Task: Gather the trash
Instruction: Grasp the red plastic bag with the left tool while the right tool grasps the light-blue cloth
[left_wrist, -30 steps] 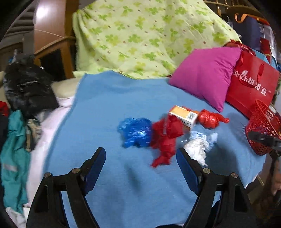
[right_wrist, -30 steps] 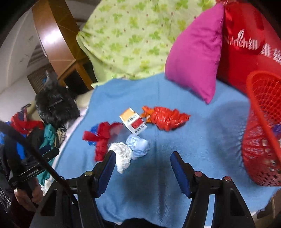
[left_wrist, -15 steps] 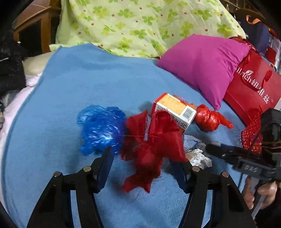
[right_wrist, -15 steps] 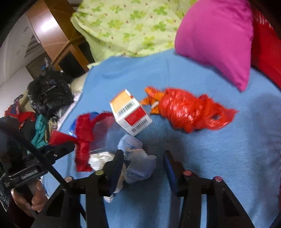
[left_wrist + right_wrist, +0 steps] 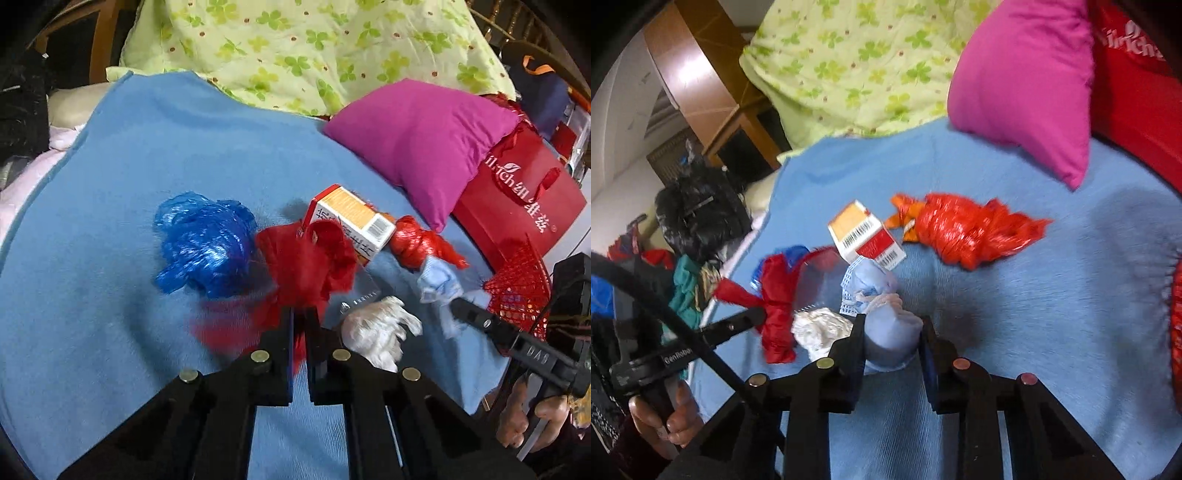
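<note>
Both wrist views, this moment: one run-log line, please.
left tongs: just closed on red plastic bag | right tongs: just closed on light blue wad | red mesh basket: right of pile

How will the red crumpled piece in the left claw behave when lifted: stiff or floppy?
Likely floppy: the red crumpled piece is thin and bunched, with loose ends trailing on the blue blanket. Probably light for its size. The left claw, jaws just closed, pinches only its lower part, so the rest may dangle.
</note>
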Demonstrator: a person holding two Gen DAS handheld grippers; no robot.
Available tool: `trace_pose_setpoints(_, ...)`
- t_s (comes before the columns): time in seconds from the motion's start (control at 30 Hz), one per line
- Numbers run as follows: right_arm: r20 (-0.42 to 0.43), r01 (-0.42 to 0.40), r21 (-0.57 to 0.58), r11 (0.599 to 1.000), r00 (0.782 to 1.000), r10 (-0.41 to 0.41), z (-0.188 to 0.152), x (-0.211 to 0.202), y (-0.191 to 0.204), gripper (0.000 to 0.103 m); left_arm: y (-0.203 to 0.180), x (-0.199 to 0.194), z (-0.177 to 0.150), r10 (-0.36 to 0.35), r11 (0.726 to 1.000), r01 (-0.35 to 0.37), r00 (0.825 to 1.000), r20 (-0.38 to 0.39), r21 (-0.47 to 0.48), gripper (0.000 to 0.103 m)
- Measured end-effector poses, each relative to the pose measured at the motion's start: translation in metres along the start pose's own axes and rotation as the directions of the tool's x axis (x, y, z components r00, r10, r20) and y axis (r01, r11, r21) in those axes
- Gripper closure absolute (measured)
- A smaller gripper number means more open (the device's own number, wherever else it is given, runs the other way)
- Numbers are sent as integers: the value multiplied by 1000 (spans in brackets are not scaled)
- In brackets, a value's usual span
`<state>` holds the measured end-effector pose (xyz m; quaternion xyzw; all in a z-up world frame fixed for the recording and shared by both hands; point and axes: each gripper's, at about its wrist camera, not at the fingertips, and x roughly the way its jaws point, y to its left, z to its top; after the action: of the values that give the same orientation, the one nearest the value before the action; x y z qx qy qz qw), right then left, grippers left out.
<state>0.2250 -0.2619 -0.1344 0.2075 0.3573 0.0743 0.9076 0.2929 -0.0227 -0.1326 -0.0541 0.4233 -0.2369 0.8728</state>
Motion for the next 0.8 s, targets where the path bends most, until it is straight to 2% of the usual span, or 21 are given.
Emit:
trace_pose_setpoints(0.13, 38, 0, -20, 1000, 999, 1, -1, -24, 10, 75, -2, -22, -7, 20, 999, -21, 999, 29, 31, 97)
trace_pose_setpoints(0.23, 54, 0, -38, 999, 999, 2, -5, -37, 18, 75, -3, -19, -8, 23, 999, -23, 1000, 6, 34, 97)
trace_pose_setpoints(0.27, 55, 0, -45, 999, 998, 2, -7, -40, 22, 75, -4, -16, -8, 36, 999, -36, 999, -1, 31, 84)
trace_pose_setpoints(0.3, 58, 4, -54, 999, 998, -1, -10, -43, 24, 75, -4, -10, -7, 56, 998, -55, 998, -13, 28, 56)
trace_pose_setpoints(0.37, 62, 12, -68, 998, 998, -8, -12, -48, 26, 75, -4, -4, -6, 87, 996, -87, 996, 6, 23, 31)
trace_pose_setpoints(0.4, 64, 16, -72, 997, 998, -11, -14, -50, 26, 75, -4, 2, -4, 103, 994, -104, 995, 18, 29, 31)
trace_pose_setpoints(0.47, 69, 24, -73, 997, 997, -19, -16, -54, 25, 75, -6, 16, -1, 108, 993, -107, 994, -5, 41, 31)
trace_pose_setpoints(0.53, 68, 28, -69, 997, 997, -23, -16, -54, 21, 75, -6, 29, 2, 101, 994, -100, 995, -21, 38, 38)
trace_pose_setpoints(0.6, 67, 34, -60, 998, 997, -30, -16, -54, 17, 75, -5, 43, 3, 101, 995, -99, 993, -54, 29, 70)
trace_pose_setpoints(0.67, 65, 36, -58, 998, 997, -32, -17, -54, 16, 75, 0, 50, 2, 94, 996, -94, 993, -76, -1, 71)
trace_pose_setpoints(0.8, 77, 43, -78, 996, 996, -37, -19, -57, 19, 75, 4, 34, -3, 95, 995, -96, 995, -40, -17, 74)
